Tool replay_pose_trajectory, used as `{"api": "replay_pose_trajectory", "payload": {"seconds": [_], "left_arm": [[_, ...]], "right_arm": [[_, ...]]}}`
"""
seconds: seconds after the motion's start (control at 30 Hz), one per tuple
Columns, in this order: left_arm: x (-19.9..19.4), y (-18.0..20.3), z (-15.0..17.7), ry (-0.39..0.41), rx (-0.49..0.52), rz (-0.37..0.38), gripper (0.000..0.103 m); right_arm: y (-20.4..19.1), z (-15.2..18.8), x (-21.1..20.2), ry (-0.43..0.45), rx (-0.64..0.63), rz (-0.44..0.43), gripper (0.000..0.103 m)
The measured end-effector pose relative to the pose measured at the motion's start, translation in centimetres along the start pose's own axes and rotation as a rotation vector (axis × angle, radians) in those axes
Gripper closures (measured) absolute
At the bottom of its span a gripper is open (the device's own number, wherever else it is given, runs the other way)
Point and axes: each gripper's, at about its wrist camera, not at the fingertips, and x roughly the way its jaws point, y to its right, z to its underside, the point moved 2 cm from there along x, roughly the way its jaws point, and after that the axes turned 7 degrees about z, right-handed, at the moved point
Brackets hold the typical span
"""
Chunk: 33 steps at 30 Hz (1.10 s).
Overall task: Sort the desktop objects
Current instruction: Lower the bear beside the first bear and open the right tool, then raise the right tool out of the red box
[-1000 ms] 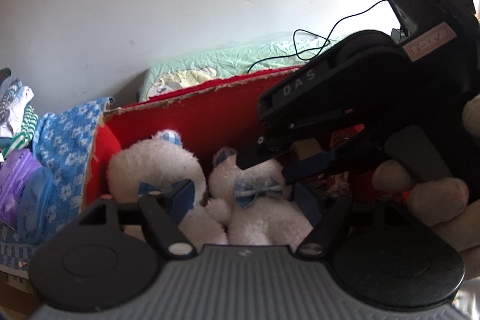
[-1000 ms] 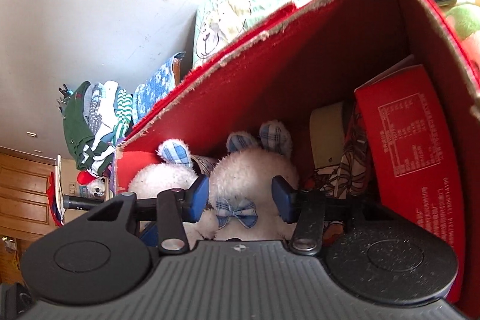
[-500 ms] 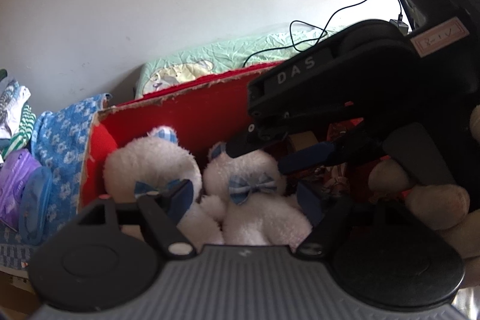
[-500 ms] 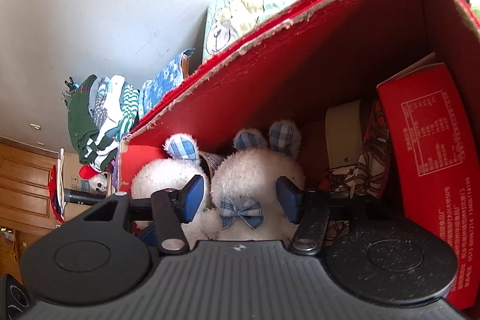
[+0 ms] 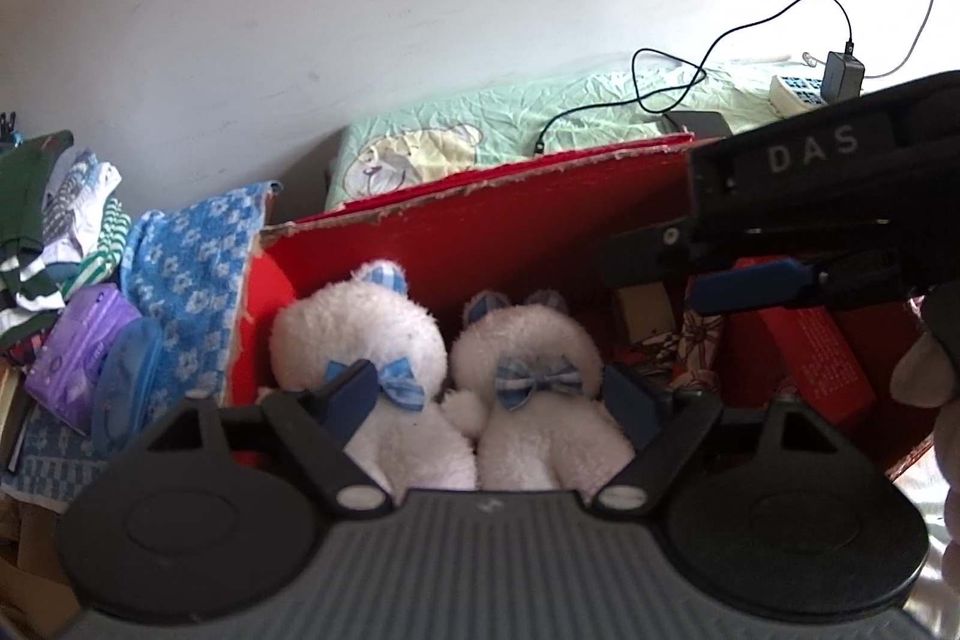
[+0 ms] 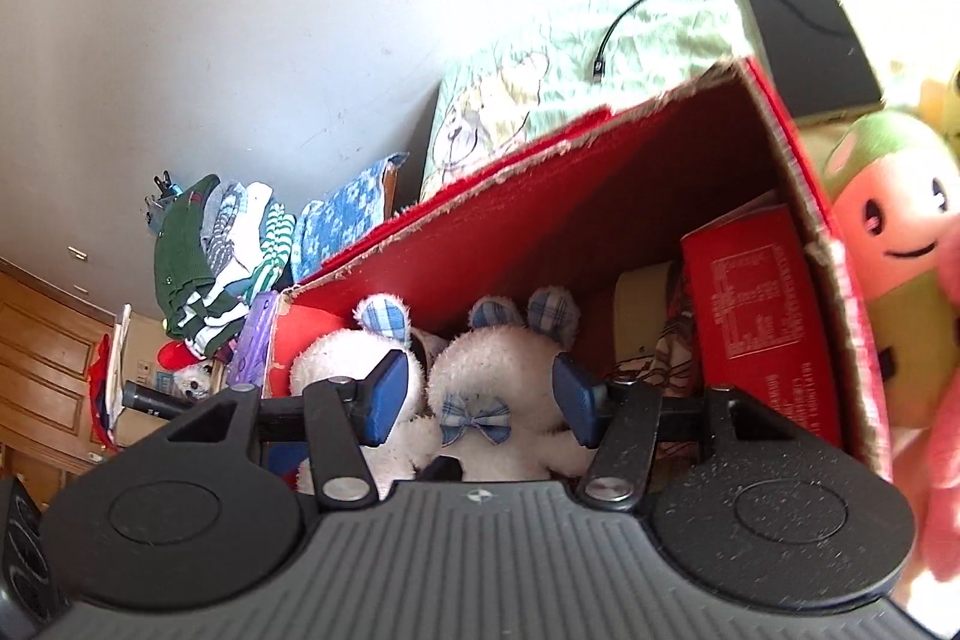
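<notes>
Two white plush bunnies [image 5: 432, 376] are sitting upright, side by side, in the red cardboard box [image 5: 540, 214], lying directly ahead of and below the left gripper [image 5: 492, 397], whose released jaws, just widening, are straddling both; the right gripper [image 6: 480, 394], likewise unclenched and empty, is hovering beside it.

The box [image 5: 540, 214] is red inside, its torn rim pale; two plush bears [image 5: 522, 358] are white, with blue-and-white checked ears and checked bow ties [image 5: 538, 381]; the towel [image 5: 192, 250] is blue with white flowers; the sheet [image 5: 480, 130] is pale green with a yellowish cartoon bear; the packet [image 5: 78, 346] is purple; a plush toy [image 6: 888, 232] is pink and green; both tools' pads [image 6: 387, 397] are dark blue.
</notes>
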Motion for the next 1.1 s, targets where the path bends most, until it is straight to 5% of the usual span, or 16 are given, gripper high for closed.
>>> {"api": "replay_pose_trajectory", "payload": {"seconds": [0.17, 0.6, 1.1], "left_arm": [[-0.7, -0.1, -0.1, -0.026, -0.03, -0.036, 0.018], [-2.4, 0.6, 0.3, -0.029, -0.07, -0.094, 0.009], [-1.9, 0.7, 0.5, -0.128, -0.138, -0.124, 0.006]], "right_arm": [[0.7, 0.6, -1.7, 0.055, -0.013, 0.053, 0.048], [0.8, 2.2, -4.6, 0.076, -0.034, 0.003, 0.049], [1.2, 3.1, -6.1, 0.078, -0.025, -0.005, 0.054]]}}
